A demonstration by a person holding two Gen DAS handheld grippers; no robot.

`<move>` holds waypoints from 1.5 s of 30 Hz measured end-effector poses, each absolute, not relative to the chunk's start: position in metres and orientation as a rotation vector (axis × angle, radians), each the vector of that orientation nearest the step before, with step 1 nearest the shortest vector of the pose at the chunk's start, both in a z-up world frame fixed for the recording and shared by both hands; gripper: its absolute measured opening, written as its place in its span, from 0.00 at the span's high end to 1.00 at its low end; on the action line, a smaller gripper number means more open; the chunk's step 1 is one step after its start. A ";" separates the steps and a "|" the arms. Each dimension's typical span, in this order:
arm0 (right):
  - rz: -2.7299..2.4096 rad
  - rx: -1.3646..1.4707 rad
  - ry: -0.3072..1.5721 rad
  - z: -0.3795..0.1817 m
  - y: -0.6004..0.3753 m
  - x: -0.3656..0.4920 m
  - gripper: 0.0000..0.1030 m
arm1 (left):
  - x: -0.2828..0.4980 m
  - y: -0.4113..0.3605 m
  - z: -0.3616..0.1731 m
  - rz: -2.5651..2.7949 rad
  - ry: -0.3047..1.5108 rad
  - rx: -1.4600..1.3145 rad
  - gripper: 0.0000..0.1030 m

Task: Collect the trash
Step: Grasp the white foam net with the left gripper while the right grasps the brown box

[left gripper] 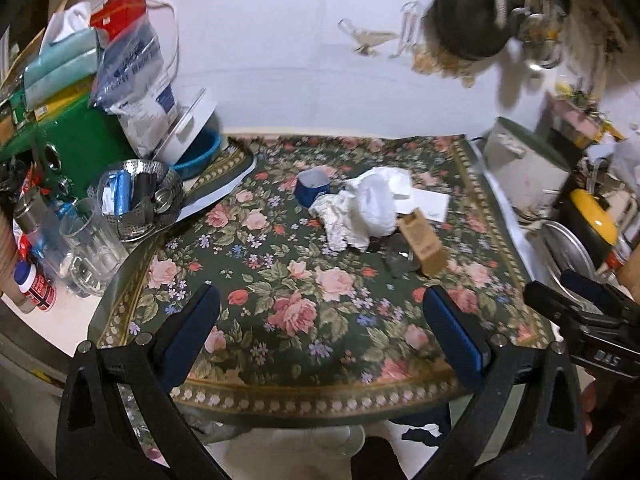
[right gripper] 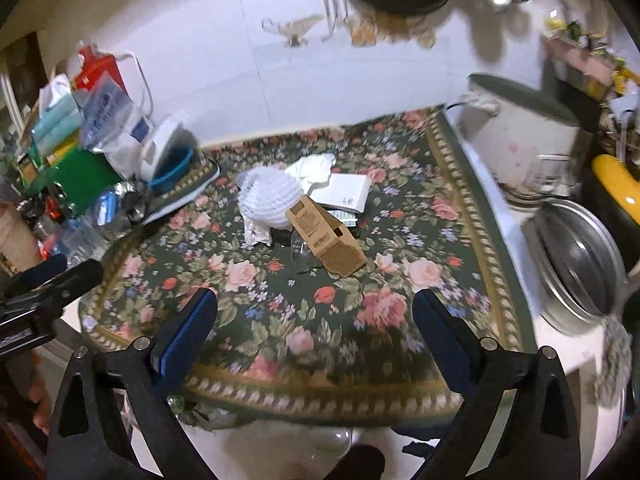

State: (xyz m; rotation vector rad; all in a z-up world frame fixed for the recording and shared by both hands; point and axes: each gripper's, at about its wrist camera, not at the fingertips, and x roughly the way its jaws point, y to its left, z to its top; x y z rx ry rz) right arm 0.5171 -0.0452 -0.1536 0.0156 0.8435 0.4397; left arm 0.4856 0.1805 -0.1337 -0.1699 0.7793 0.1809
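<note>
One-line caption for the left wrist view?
Open left tongs above floral tablecloth, facing crumpled white paper and brown carton.

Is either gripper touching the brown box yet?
Apart. Both wrist views show bare floral cloth between the open left gripper, right gripper and the brown box.

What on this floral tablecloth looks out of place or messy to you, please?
A heap of litter sits mid-cloth: crumpled white tissue, a brown cardboard box tipped on its side, a blue cup lying over, and a white card beneath.
</note>
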 end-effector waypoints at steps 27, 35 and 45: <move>0.662 -0.081 1.051 -0.244 -0.021 0.696 0.67 | 0.668 0.165 -0.208 0.240 1.009 -0.302 0.01; 0.556 -0.037 1.085 -0.245 -0.067 0.715 0.67 | 0.702 0.158 -0.228 0.186 1.024 -0.314 0.22; 0.596 0.071 1.101 -0.238 -0.064 0.689 0.25 | 0.697 0.160 -0.222 0.121 0.971 -0.354 0.75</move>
